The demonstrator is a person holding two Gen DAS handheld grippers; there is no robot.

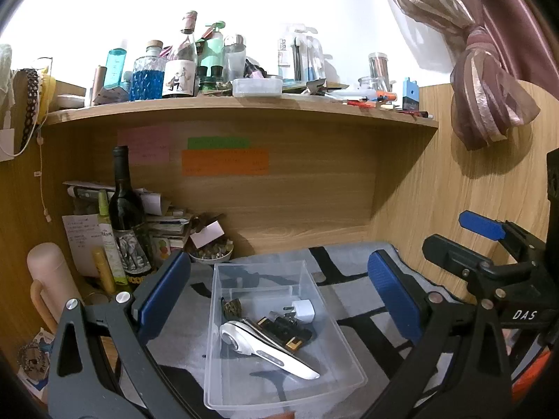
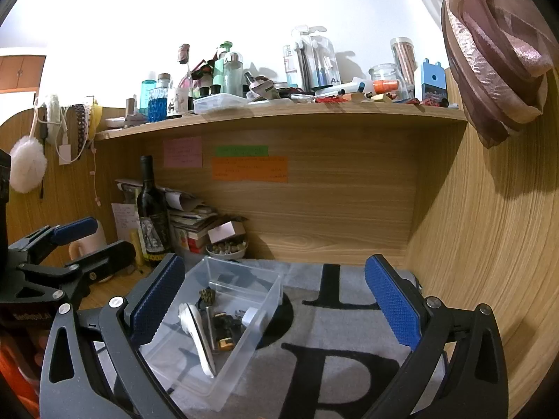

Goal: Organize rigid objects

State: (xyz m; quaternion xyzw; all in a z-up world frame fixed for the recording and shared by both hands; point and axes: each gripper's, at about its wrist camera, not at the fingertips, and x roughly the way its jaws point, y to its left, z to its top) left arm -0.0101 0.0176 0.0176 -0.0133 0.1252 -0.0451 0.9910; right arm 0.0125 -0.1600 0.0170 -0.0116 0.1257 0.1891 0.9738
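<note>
A clear plastic bin (image 1: 223, 377) (image 2: 269, 300) stands on a grey mat with black letters (image 1: 370, 317) (image 2: 335, 349). In it lie a white handheld device (image 1: 269, 352) (image 2: 197, 335), a white charger plug (image 1: 303, 309) (image 2: 252, 316), black-and-gold parts (image 1: 290, 331) (image 2: 225, 330) and a small patterned clip (image 1: 233, 308) (image 2: 206, 295). My left gripper (image 1: 279, 293) is open and empty, just in front of the bin. My right gripper (image 2: 276, 300) is open and empty, to the bin's right; it also shows in the left wrist view (image 1: 471, 241).
A wine bottle (image 1: 125, 216) (image 2: 151, 213), a stack of papers (image 1: 164, 220), a bowl of small stones (image 1: 211, 253) (image 2: 227, 249) and a pink flask (image 1: 52, 279) crowd the back left. A cluttered shelf (image 1: 244, 108) (image 2: 279, 113) hangs overhead. A wooden wall (image 2: 489, 244) closes the right.
</note>
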